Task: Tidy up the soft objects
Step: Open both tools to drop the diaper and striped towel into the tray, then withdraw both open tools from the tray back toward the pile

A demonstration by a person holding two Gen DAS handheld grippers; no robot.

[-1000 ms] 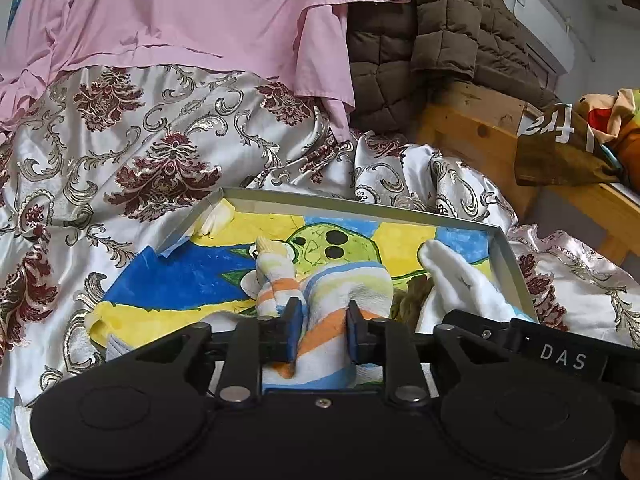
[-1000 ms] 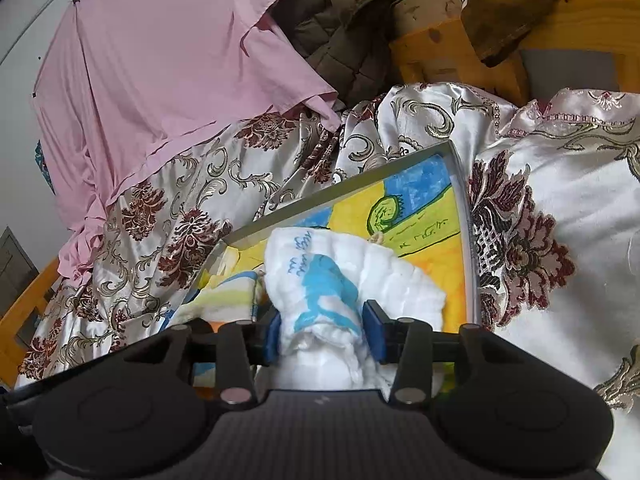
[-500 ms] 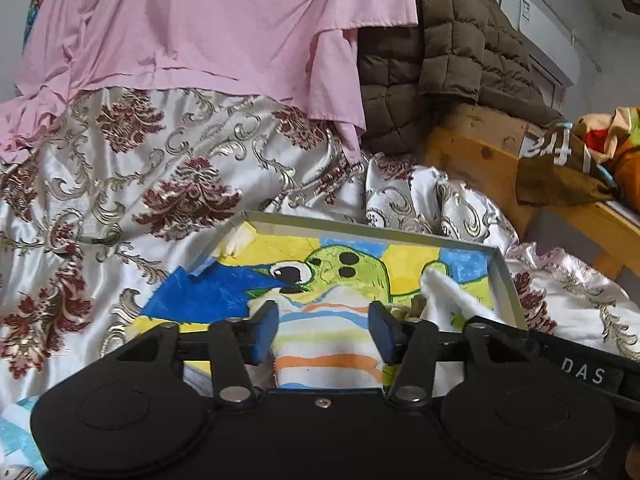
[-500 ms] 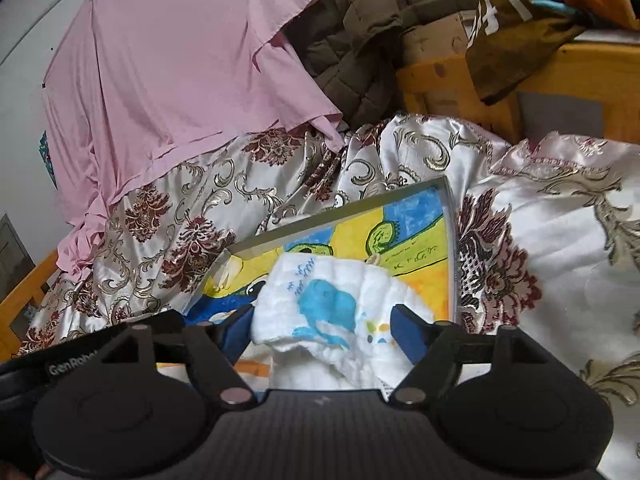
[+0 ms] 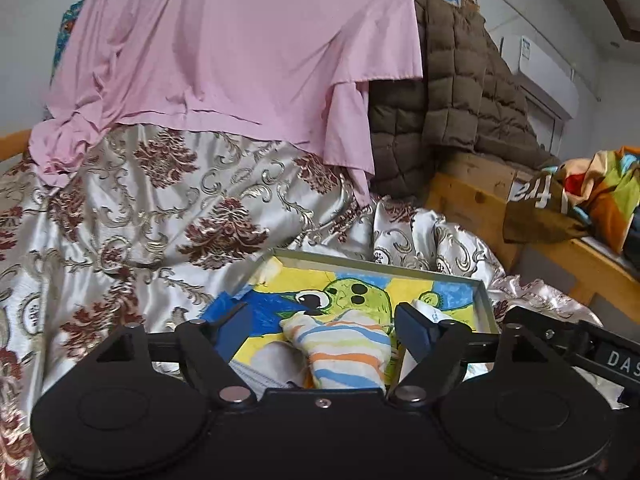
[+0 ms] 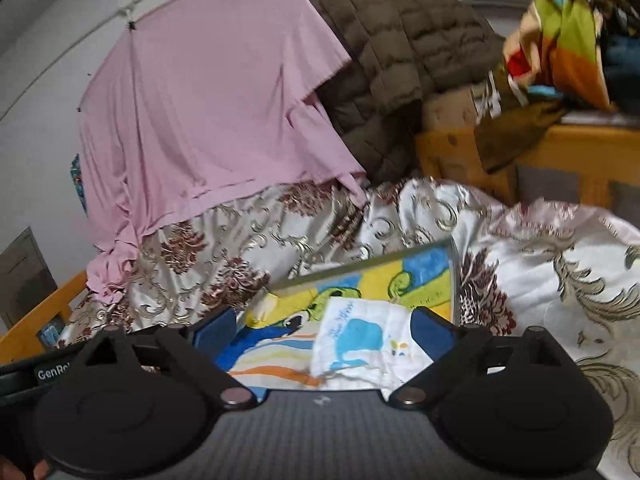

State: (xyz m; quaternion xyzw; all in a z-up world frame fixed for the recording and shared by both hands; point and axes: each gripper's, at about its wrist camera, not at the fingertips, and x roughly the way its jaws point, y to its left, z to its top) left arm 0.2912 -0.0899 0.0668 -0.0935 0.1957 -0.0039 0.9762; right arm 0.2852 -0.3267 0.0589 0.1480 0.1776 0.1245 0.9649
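Observation:
A shallow grey tray point(image 5: 482, 300) with a bright cartoon picture on its floor lies on the bed. In it rests a striped cloth point(image 5: 348, 352) of orange, blue and yellow bands. My left gripper point(image 5: 326, 330) hovers above that cloth, jaws opening, pads clear of it. A white cloth with a blue whale print point(image 6: 360, 340) lies beside the striped cloth point(image 6: 272, 360) in the tray point(image 6: 360, 266). My right gripper point(image 6: 320, 334) stands over the whale cloth, jaws opening wide, touching nothing.
A floral satin bedspread point(image 5: 160, 216) covers the bed around the tray. A pink sheet point(image 5: 224, 56) and a brown quilted jacket point(image 5: 452, 112) hang behind. A wooden bed frame point(image 5: 472, 196) with a colourful cloth pile point(image 5: 600, 188) stands at the right.
Both grippers let go of their cloths, spread their jaws and drew up and back. The striped cloth and the whale cloth now lie loose in the tray.

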